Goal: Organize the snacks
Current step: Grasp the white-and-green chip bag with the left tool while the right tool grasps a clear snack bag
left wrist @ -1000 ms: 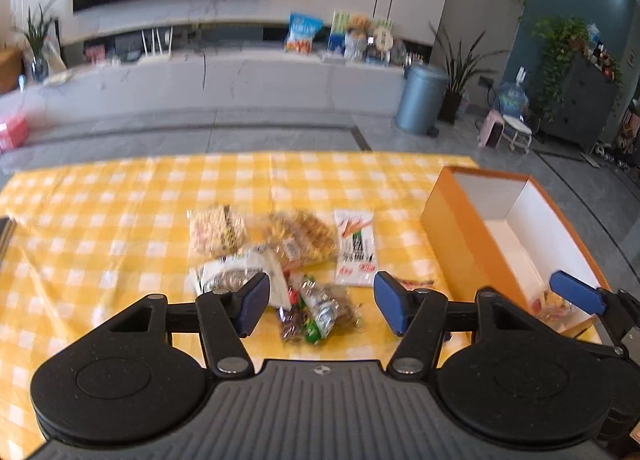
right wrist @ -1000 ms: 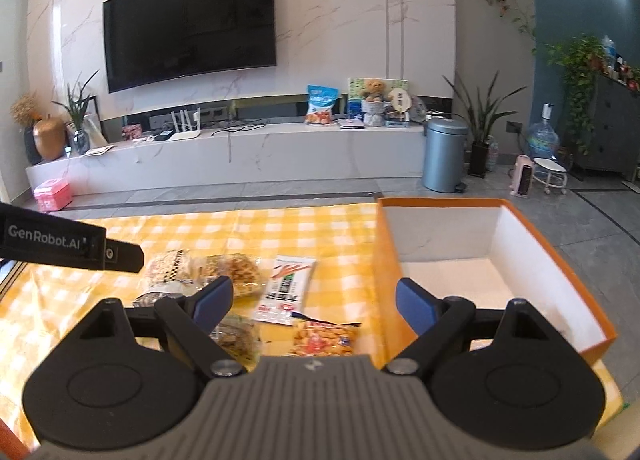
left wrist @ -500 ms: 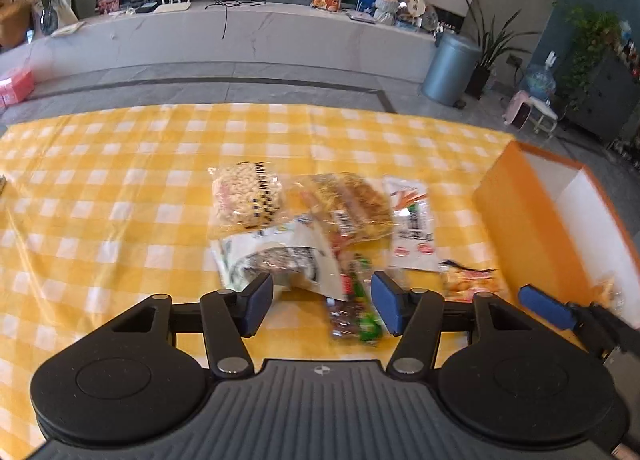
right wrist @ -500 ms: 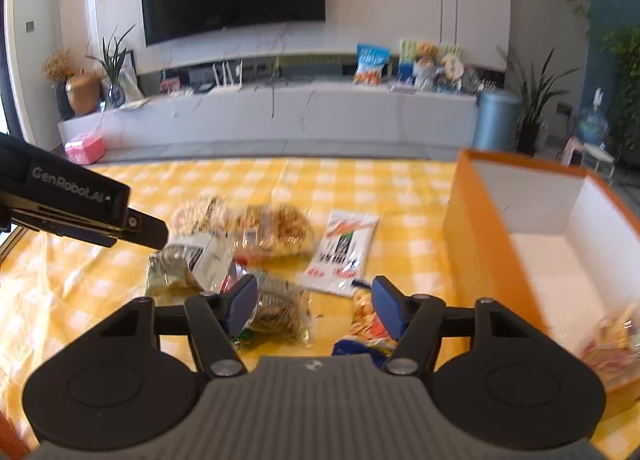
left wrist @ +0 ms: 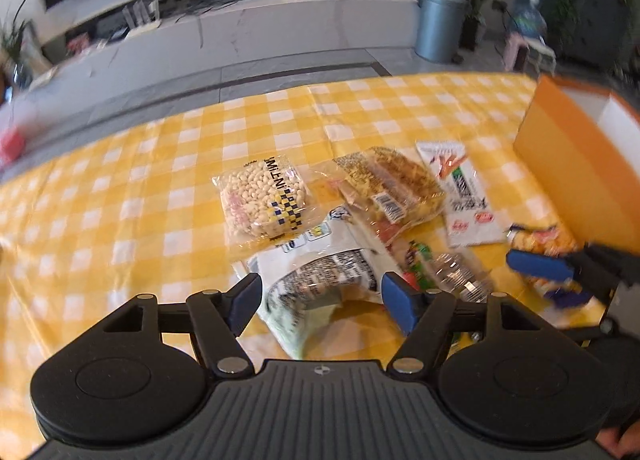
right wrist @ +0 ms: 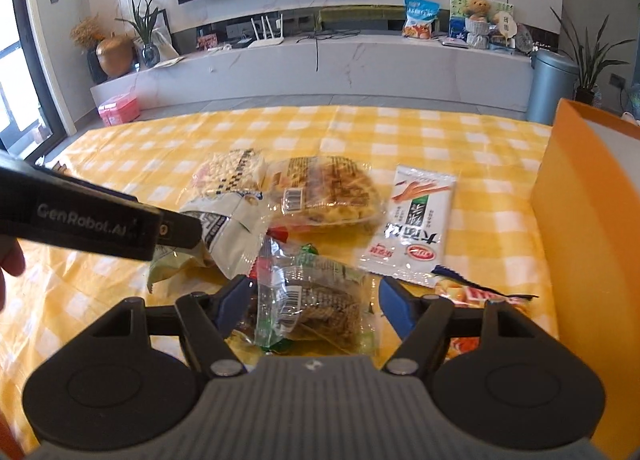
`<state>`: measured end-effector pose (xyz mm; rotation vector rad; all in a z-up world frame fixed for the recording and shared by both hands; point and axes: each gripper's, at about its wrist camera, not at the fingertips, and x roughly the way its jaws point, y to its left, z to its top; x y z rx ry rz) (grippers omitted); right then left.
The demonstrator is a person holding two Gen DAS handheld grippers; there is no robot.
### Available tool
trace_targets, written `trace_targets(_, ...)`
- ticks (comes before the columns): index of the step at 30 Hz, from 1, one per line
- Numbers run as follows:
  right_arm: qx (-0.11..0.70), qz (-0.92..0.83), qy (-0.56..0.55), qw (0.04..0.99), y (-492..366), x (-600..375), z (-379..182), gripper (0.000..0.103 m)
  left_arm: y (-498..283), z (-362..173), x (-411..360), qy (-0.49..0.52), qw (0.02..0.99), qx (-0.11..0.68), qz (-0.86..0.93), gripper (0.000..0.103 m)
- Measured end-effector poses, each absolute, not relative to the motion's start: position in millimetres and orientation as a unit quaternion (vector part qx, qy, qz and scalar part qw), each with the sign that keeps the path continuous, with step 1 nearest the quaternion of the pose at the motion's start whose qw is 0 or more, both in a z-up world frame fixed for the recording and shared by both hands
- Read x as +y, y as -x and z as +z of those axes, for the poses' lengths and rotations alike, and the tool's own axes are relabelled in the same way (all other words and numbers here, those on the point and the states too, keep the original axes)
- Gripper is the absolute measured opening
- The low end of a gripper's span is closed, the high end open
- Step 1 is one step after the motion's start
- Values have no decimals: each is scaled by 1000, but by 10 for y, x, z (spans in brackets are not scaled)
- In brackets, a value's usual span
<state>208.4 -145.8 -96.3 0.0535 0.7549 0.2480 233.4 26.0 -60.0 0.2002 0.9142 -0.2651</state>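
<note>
While snack packets lie heaped mid-frame on the yellow-checked worktop, both claws have just been widening: left claw straddles the white pouch unclenched, right claw released around the clear packet; orange box far right.

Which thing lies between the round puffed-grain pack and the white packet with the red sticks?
A clear pack of brown noodle-like snack lies between the puffed-grain pack and the white packet; both wrist views show it.
</note>
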Motion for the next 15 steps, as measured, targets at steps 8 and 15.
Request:
trace_targets(8,390,120,-48,912,-2136,-1500,-1138,60,-2361,-752,105,-223,860,430,-163,82)
trace_targets(15,388,119,-63,912,-2130,-1549,-1135,55,-2391,-984,-62,-309,838,419,-162,82)
